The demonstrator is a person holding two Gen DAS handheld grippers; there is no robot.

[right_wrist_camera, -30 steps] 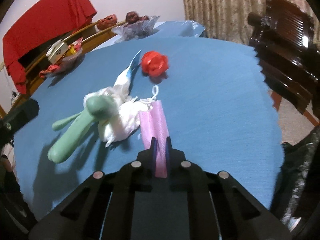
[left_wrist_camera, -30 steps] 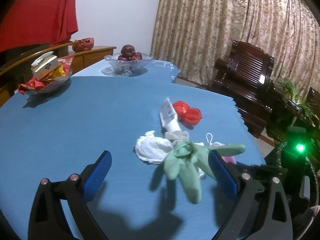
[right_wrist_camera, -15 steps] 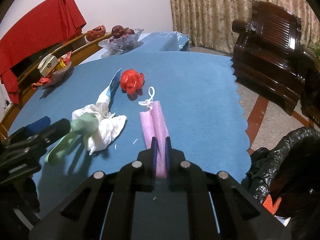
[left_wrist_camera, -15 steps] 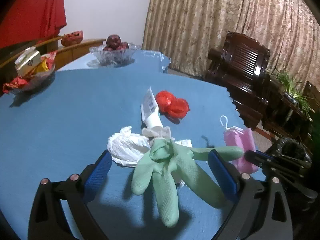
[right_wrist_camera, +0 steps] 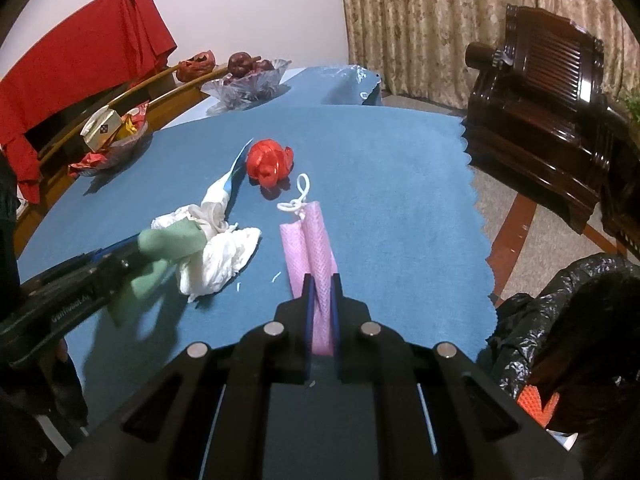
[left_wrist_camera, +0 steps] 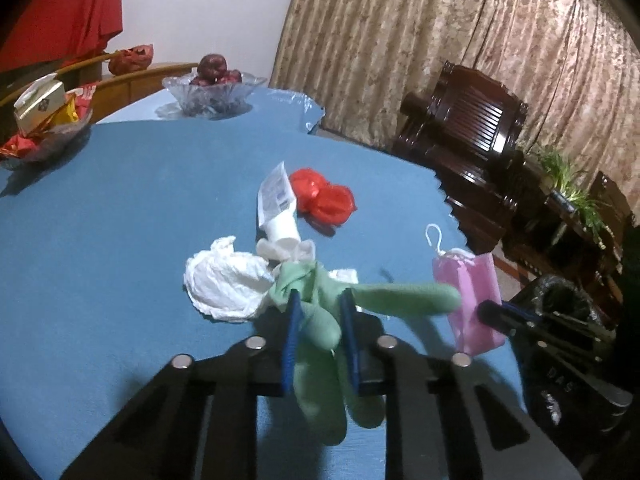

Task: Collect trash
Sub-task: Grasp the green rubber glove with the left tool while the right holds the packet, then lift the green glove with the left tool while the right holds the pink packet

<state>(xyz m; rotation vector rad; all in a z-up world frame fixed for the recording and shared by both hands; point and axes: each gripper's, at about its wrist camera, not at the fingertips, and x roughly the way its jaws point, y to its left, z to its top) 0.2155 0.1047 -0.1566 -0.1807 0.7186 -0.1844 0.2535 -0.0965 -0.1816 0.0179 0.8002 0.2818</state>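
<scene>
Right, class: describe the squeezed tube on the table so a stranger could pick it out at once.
Start at the blue tablecloth and find the trash cluster near its middle. The white tube lies between the crumpled white tissue and the red plastic bag. It alone has a flat crimped end with printed text.

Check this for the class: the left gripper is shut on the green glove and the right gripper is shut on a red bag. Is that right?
One thing is wrong. The right gripper is shut on the pink sponge, as the right wrist view shows; the red bag lies untouched on the table. The left gripper is indeed shut on the green glove.
</scene>
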